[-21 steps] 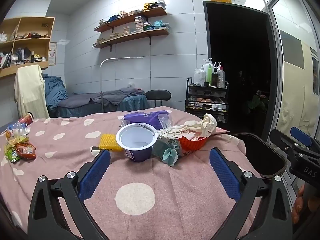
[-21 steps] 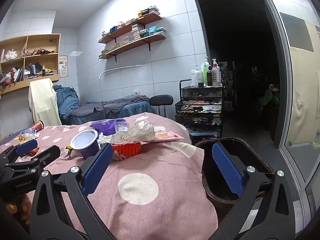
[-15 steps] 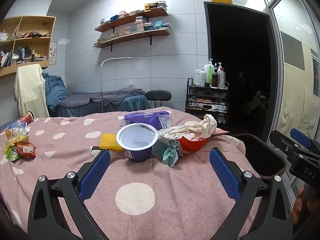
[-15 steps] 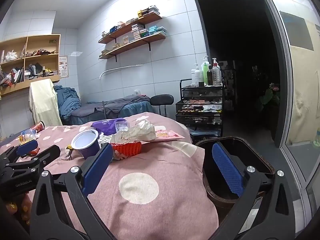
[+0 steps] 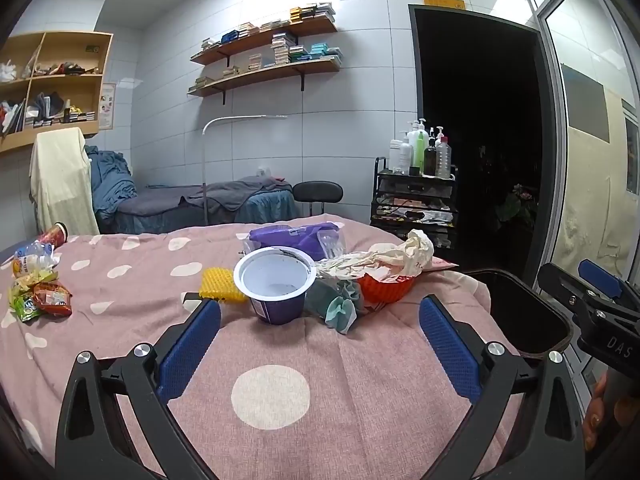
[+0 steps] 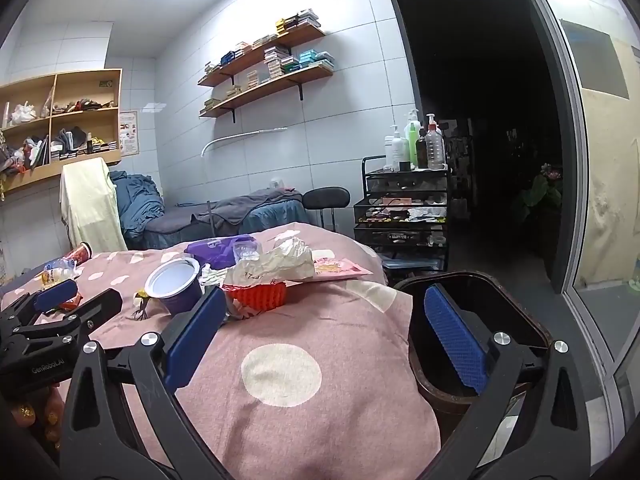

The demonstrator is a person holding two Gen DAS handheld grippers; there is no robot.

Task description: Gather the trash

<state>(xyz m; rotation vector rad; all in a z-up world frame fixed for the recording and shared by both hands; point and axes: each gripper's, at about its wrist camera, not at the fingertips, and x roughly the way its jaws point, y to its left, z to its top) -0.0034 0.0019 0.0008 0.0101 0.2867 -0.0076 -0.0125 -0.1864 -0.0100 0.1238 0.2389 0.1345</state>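
Over the near edge of the pink polka-dot bedspread (image 5: 280, 420) the left gripper (image 5: 320, 344) hung with jaws spread wide, nothing between the blue pads. The right gripper (image 6: 320, 336) was likewise spread and empty, one pad over the bedspread, the other over the dark trash bin (image 6: 512, 320) just beside the bed's right edge.

Past the left gripper's pads sat the trash pile: an upright purple yogurt cup (image 5: 276, 284), open and white inside; a yellow ribbed piece (image 5: 218, 284) touching its left side; a teal crumpled scrap (image 5: 340, 304) at its right. Behind the scrap was a red ribbed cup (image 5: 384, 286) with crumpled white paper (image 5: 400, 256) draped over it. A purple plastic pack (image 5: 292, 236) lay behind the yogurt cup, and a pink flat wrapper (image 6: 336, 268) stuck out under the paper.

Well apart at the left edge lay snack wrappers (image 5: 40, 300), a crushed bottle (image 5: 32, 256), possibly plastic, and a red cup (image 5: 54, 234) on its side.

Beyond the bed stood a black trolley (image 5: 414, 204) with bottles on top, a black stool (image 5: 318, 192), and wall shelves (image 5: 264, 68).
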